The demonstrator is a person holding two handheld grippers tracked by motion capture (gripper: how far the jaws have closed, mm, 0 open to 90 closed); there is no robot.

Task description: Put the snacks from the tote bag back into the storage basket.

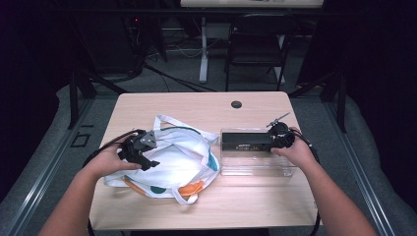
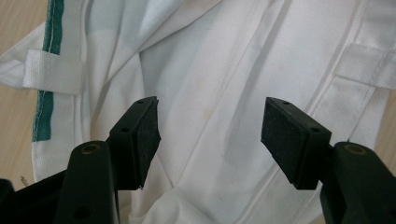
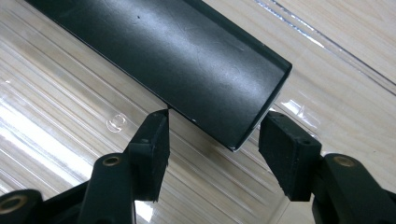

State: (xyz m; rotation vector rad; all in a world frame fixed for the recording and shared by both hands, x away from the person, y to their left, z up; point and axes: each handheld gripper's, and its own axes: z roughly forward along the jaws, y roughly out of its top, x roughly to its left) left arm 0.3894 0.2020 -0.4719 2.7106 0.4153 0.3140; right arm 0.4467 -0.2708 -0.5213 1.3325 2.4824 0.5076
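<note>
1. Two hand-held black two-jaw grippers at work over light wooden table (image 1: 255, 105); forearms entering from bottom edge of high view.
2. Left gripper (image 2: 210, 135) over white fabric tote bag with green trim and orange and teal patches (image 1: 182, 157), lying flat and rumpled on left half of table.
3. Left gripper jaws spread wide, released; in left gripper view only creased white cloth seen in gap, pads (image 2: 147, 135) clear of any fold. Whether tips rest on cloth: cannot tell.
4. Sewn white strap ends of bag (image 2: 51, 70) seen at upper left and upper right of left gripper view, green edging running alongside the left one.
5. Right gripper (image 3: 212, 140) at right end of long black rectangular box (image 3: 177, 56), seen also in high view (image 1: 281, 137).
6. Black box lying inside clear ribbed plastic tray (image 3: 60, 116), tray on right half of table just beside bag, near-touching at bag's right edge.
7. Right gripper jaws apart, straddling corner end of black box; left pad tip at box's lower edge, right pad just beside box end. No firm clamp visible: not yet grasping.
8. Small dark round cap (image 1: 236, 104) set in table top near far edge, well apart from both things.
</note>
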